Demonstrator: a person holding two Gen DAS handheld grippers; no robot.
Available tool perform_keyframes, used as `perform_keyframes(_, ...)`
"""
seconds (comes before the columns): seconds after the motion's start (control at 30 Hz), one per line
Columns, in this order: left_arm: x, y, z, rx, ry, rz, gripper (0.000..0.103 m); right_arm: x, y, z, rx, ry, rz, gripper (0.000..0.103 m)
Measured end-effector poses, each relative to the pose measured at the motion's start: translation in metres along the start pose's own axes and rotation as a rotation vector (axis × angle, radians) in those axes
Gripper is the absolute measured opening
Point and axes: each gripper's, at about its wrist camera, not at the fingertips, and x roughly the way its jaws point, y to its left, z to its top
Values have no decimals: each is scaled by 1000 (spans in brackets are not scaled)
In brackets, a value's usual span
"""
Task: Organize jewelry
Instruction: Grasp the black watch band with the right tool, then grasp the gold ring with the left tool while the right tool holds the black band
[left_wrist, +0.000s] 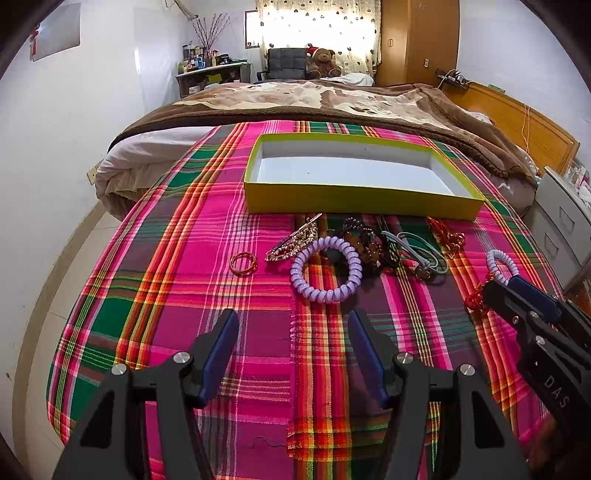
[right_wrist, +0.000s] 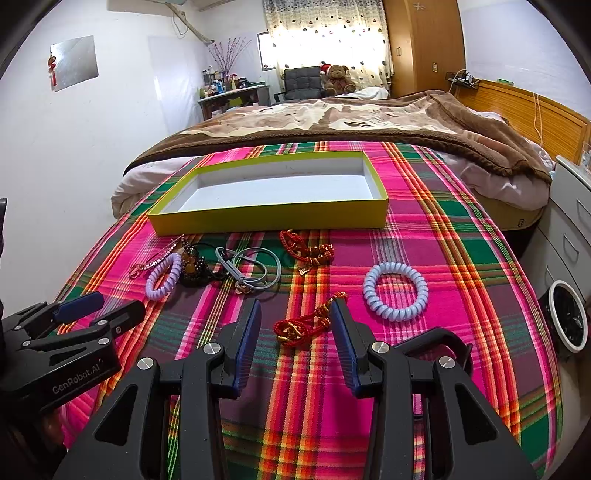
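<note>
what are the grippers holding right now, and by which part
Nothing is held. The left gripper is open over bare cloth. The right gripper is open, its fingers either side of the red knotted bracelet, which lies on the plaid cloth, not yet clamped.

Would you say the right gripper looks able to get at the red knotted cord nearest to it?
Probably yes: the right gripper is open, and the red knotted cord lies flat on the plaid cloth between its fingers, with nothing on top of it.

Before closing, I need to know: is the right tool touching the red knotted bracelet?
Cannot tell. In the right wrist view the red knotted bracelet lies between the open right tool fingers, its gold end near one.
</note>
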Motion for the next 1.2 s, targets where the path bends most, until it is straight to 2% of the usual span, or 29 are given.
perform_keyframes(0.13, 3, 2, 2, -3, 8, -11, 64, -4, -7, 2, 2, -9, 3, 40)
perform_keyframes(0.23, 5, 7, 5, -8, 21, -33, 64, -15, -26, 2, 12, -30, 4, 40)
perform_keyframes(0.43, 8, 31, 9, -64, 26, -84, 64, -26, -80, -2, 60, 18, -84, 40)
perform_keyframes(0.53, 12, 36, 11, -58, 49, -104, 64, -21, -98, -3, 83, 61, -83, 40)
perform_keyframes(0.63, 16, 42, 12, -72, 65, -127, 64, -11, -104, -3, 86, 107, -97, 40)
perform_keyframes(0.73, 18, 45, 12, -65, 72, -114, 64, -5, -102, -7, 61, 144, -91, 40)
perform_keyframes(0.9, 21, 55, 12, -95, 89, -114, 64, -3, -94, -13, 10, 152, -109, 40)
perform_keyframes(0.97, 23, 57, 12, -95, 94, -110, 64, -3, -92, -13, 0, 151, -115, 33)
perform_keyframes(1.0, 23, 58, 12, -97, 96, -108, 64, -3, -92, -13, -3, 148, -118, 19)
perform_keyframes(1.03, 24, 58, 13, -98, 95, -112, 64, -3, -91, -13, -2, 146, -118, 14)
perform_keyframes(1.2, 25, 65, 16, -116, 90, -124, 64, -6, -92, -12, 15, 115, -112, 11)
